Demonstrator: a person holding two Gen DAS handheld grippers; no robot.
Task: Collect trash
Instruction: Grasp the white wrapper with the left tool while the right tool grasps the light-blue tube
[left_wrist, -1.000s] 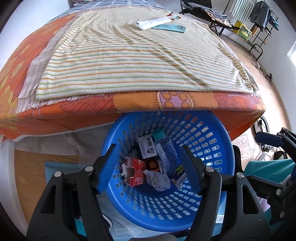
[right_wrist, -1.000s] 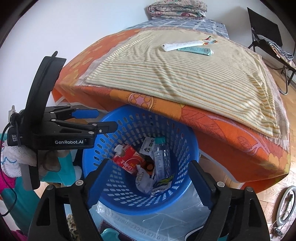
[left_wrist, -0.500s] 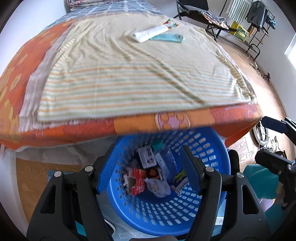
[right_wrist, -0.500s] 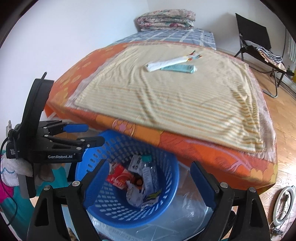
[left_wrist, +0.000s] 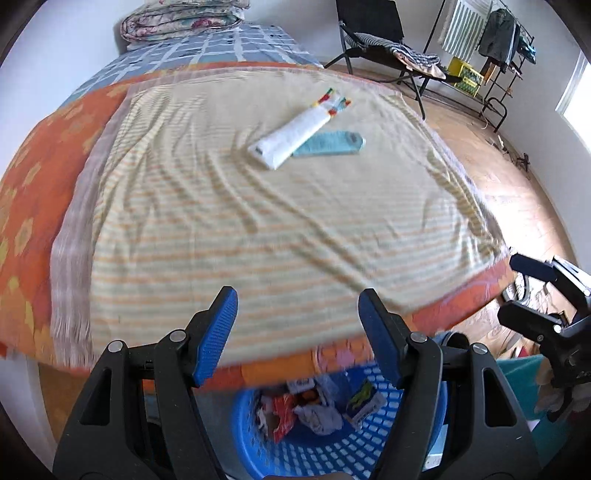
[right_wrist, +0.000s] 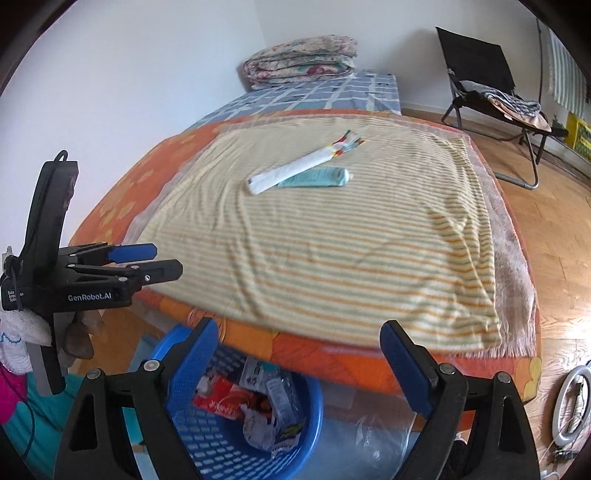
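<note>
Left gripper (left_wrist: 298, 314): its two blue fingers stand wide apart with nothing between them; it points over the near edge of the bed toward the middle of the cover.
Right gripper (right_wrist: 298, 349): also spread wide and empty, and it looks along the bed from the other side. In the left wrist view it shows at the right edge (left_wrist: 532, 291); there I cannot tell how its fingers stand.
Why both are empty: I judge that they are free to take the next pieces, since neither carries anything and both face the bed.
Blue basket (right_wrist: 306, 391): it stands on the floor just below the foot of the bed, under both grippers. It holds a red carton (right_wrist: 221, 400), crumpled wrappers and some packets. Placed there, it is a short way from the bed, so a piece can be dropped in easily.
Trash not yet collected: a long white wrapper with a coloured end (left_wrist: 295, 134) lies near the middle of the striped sheet (left_wrist: 258, 229), and a light teal packet (left_wrist: 330, 143) lies just beside it, touching or partly under it; I cannot tell which.
Way to them: the sheet between the grippers and the two pieces is bare, only wrinkled. Both pieces lie well apart from the near edge, so a long reach over the bed seems needed.
Further around: a folded quilt (right_wrist: 301, 61) at the head of the bed, a black folding chair (right_wrist: 480, 70) on the wooden floor, and a drying rack (left_wrist: 491, 40) by the wall. None of them stands in the way.
Risk: the two pieces lie flat on soft cloth, so a finger may pinch the sheet together with them.
</note>
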